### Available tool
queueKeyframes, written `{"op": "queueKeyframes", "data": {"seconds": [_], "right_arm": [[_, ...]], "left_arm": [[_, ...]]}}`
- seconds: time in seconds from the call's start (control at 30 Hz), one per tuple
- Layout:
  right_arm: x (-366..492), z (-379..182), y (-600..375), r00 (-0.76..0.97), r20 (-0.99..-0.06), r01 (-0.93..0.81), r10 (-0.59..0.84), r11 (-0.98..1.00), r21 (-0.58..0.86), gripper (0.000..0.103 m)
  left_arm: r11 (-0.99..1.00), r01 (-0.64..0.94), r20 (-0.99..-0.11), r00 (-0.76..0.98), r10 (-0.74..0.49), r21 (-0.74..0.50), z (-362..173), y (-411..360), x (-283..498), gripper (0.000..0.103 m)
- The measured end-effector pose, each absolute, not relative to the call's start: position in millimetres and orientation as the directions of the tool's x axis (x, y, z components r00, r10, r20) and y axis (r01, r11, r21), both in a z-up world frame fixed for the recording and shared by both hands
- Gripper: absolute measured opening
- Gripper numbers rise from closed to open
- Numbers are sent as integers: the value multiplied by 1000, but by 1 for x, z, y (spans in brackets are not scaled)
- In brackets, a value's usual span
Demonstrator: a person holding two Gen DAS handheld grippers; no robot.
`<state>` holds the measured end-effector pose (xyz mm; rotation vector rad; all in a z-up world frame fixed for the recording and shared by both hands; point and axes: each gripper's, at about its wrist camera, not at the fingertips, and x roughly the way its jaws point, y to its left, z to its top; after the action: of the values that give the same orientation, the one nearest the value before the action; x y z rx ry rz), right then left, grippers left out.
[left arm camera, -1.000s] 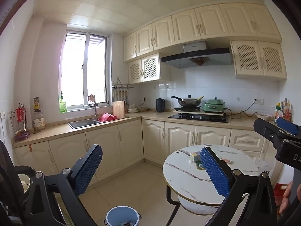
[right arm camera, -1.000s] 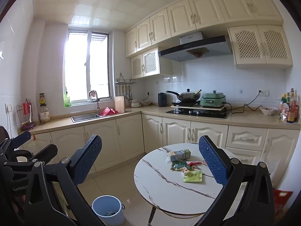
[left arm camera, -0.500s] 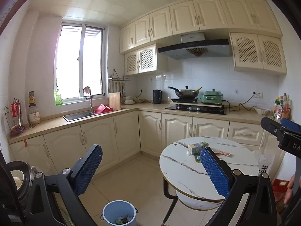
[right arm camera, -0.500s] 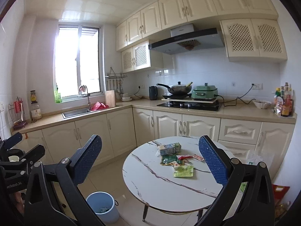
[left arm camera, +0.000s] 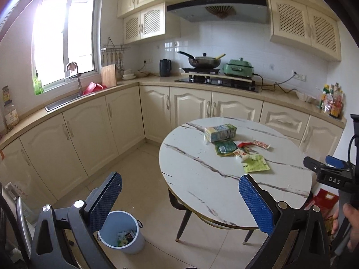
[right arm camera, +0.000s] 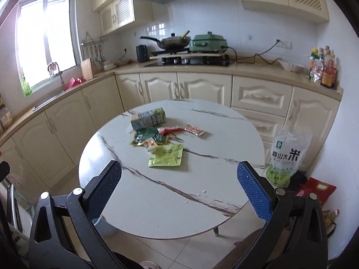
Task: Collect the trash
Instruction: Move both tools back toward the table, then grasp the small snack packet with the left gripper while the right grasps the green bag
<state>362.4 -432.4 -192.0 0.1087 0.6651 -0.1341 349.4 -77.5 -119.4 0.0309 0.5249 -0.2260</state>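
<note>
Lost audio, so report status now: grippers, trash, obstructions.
Left gripper open, empty. Right gripper open, empty. Wrappers and carton on table; bin on floor. Nothing blocking.

White letters "DAS" stand on the black right gripper. The clear rice bag on the floor beside the table reads "山大米".

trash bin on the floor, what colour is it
Light blue trash bin, clearest in the left wrist view.
</note>
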Motion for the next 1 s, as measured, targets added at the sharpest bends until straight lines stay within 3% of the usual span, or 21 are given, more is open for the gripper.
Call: {"op": "queueKeyframes", "data": {"seconds": [0.2,0.5,0.8,0.9,1.0], "right_arm": [[407,-237,-457,688,-717,168,-111,986,8,103],[448,-257,-510,644,-753,226,-136,974,18,103],[480,-278,-526,607,-788,201,-97,979,34,103],[485,-285,-528,600,-796,193,-81,980,46,103],[488,-287,-526,599,-798,182,-69,982,52,103]], "left_arm": [[956,293,-594,767,-242,-12,-129,-121,430,102],[924,377,-713,632,-304,-60,-151,-207,551,102],[929,341,-812,497,-307,-142,-189,-255,660,97],[927,309,-822,457,-339,-210,-197,-249,685,85],[923,328,-805,481,-348,-203,-198,-246,692,72]]}}
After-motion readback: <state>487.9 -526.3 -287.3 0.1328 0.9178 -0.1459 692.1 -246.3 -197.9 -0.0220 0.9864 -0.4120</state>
